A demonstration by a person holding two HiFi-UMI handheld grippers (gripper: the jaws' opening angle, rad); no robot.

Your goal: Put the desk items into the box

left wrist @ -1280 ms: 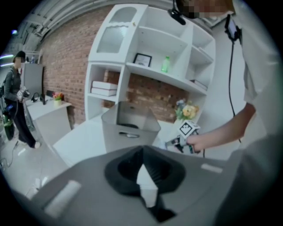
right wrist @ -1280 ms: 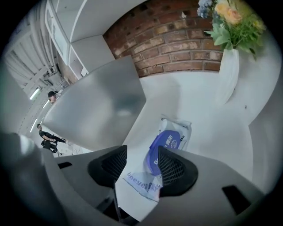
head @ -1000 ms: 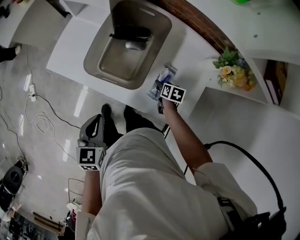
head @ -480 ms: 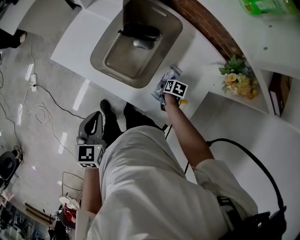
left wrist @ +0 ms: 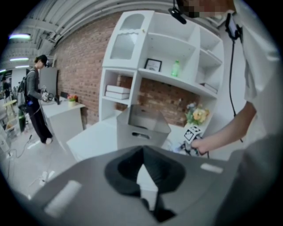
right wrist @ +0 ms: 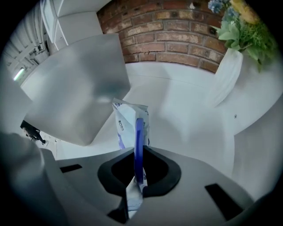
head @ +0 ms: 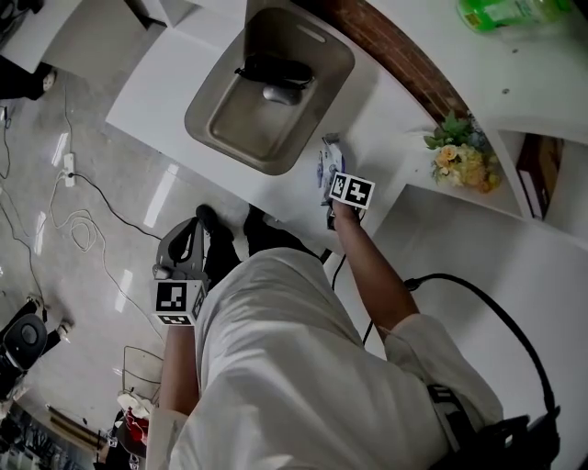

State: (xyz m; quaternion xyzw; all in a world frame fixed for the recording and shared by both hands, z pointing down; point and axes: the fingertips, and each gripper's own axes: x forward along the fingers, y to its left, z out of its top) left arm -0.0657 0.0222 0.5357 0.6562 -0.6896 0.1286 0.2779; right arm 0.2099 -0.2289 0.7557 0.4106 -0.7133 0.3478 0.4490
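A white-and-blue packet (head: 327,158) rests on the white desk (head: 165,92) just right of the grey box (head: 213,108). My right gripper (head: 331,184) has its jaws closing tight on the packet's near end. In the right gripper view the packet (right wrist: 131,121) stands edge-on between the pads, with the box wall (right wrist: 79,88) to its left. The box holds a black item (head: 274,66) and a grey mouse (head: 280,94). My left gripper (head: 181,255) hangs low beside the person's leg over the floor, shut and empty. The left gripper view shows the box (left wrist: 143,121) and the right gripper (left wrist: 192,134) far ahead.
A vase of flowers (head: 462,151) stands on the desk's right end, close to the right gripper. White shelves hold a green bottle (head: 501,11) and a book (head: 537,170). Cables (head: 83,225) lie on the floor. Another person (left wrist: 35,97) stands far left.
The right gripper's jaws have shut on the packet, and the gripper has shifted a little to the right along the desk. The left gripper has stayed by the leg.
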